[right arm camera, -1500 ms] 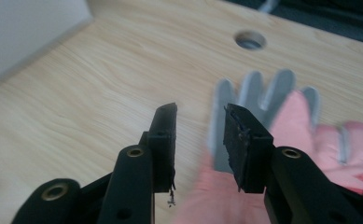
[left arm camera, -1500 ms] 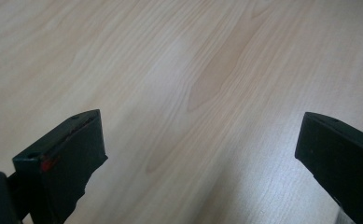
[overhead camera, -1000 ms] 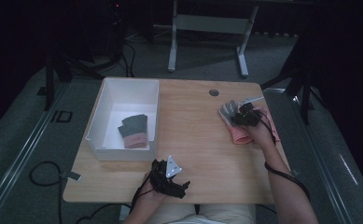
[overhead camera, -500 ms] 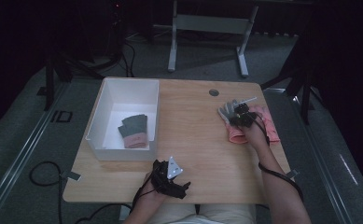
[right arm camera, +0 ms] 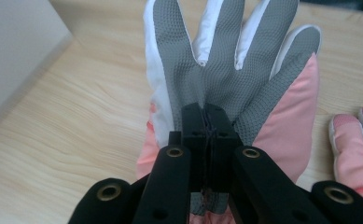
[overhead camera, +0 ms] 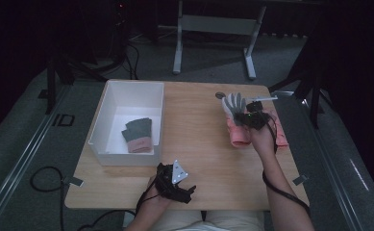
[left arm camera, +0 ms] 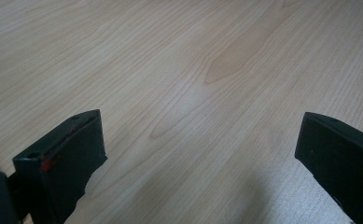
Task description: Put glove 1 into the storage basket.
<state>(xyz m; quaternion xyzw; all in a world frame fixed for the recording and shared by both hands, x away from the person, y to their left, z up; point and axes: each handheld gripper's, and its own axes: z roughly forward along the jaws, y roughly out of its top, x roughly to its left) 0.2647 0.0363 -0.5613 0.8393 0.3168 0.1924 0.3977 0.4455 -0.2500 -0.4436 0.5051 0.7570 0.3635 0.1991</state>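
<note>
A pink glove with a grey textured palm (right arm camera: pixel 226 70) hangs from my right gripper (right arm camera: pixel 206 126), whose jaws are shut on the palm fabric. In the high view this glove (overhead camera: pixel 234 107) is held at the table's right side, fingers pointing away, with the right gripper (overhead camera: pixel 253 119) just behind it. Its pink partner (overhead camera: pixel 280 131) lies flat to the right; its fingertips (right arm camera: pixel 356 140) show beside the held glove. My left gripper (overhead camera: pixel 176 180) rests near the front edge. In its own view the left gripper (left arm camera: pixel 200 135) stands open above bare wood.
A white box (overhead camera: pixel 108 103) stands on the left half of the table with a folded grey and pink glove pair (overhead camera: pixel 137 134) inside; its wall (right arm camera: pixel 16 46) shows at the left of the right gripper view. Bare wooden table (overhead camera: pixel 194 130) lies between box and gloves.
My right gripper has closed on the glove's palm and risen slightly, lifting the glove's fingers off the table. The left gripper has stayed put.
</note>
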